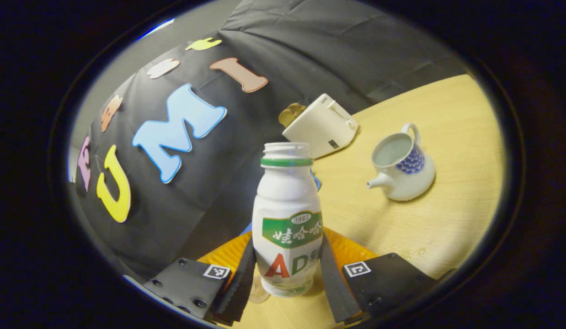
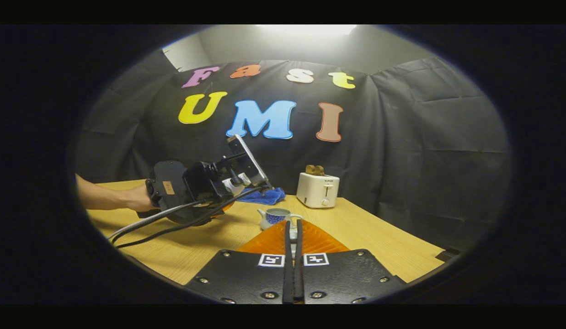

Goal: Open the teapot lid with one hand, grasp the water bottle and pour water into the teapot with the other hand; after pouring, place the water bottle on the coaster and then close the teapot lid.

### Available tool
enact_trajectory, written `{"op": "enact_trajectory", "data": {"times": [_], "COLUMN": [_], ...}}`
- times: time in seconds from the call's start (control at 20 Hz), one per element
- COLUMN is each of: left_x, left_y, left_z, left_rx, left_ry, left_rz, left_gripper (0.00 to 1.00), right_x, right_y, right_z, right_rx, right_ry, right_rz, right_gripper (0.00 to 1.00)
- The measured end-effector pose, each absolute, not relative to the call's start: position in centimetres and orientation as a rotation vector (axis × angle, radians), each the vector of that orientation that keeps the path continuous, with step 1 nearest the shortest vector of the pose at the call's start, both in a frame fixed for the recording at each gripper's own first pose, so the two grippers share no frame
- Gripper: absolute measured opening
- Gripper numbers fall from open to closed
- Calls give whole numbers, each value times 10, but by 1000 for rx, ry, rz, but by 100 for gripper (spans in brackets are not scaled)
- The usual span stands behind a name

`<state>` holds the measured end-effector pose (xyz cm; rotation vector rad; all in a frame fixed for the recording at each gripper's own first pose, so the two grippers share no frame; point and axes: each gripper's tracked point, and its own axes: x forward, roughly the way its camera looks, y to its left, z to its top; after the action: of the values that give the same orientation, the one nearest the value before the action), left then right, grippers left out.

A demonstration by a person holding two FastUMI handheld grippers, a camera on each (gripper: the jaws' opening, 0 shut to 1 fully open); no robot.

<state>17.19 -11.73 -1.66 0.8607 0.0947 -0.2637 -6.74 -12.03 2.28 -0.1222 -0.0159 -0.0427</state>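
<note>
Bottle (image 1: 287,219) upright and uncapped, clamped between the left tongs (image 1: 286,274) just over the table (image 1: 447,219), teapot (image 1: 404,167) lidless nearby, right tongs (image 2: 292,244) closed tight, likely pinching the lid; next: set bottle on coaster, then relid.

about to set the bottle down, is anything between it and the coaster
Nothing visible is. In the left gripper view the water bottle stands upright between the left gripper's fingers, its base close over the coaster partly hidden behind it. The lidless teapot sits well aside.
</note>
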Motion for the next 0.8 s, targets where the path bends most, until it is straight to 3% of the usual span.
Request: {"op": "enact_trajectory", "data": {"times": [0.25,0.3,0.35,0.5,0.55,0.8], "left_x": [173,173,172,172,174,180], "left_y": [-132,-134,-134,-139,-141,-148], "left_z": [-25,-23,-22,-24,-24,-21], "left_rx": [949,988,1024,1096,1111,1232], "left_ry": [91,81,69,63,64,44], "left_rz": [-299,-294,-289,-297,-302,-294], "left_gripper": [82,69,81,75,82,82], "right_x": [-69,-69,-69,-69,-68,-69], "right_y": [-127,-128,-130,-135,-138,-148], "right_z": [19,19,18,16,15,13], "right_rx": [-99,-97,-95,-85,-80,-64], "right_ry": [-4,-4,-4,1,5,9], "right_rz": [-45,-47,-47,-55,-58,-70], "right_gripper": [1,0,1,1,1,0]}}
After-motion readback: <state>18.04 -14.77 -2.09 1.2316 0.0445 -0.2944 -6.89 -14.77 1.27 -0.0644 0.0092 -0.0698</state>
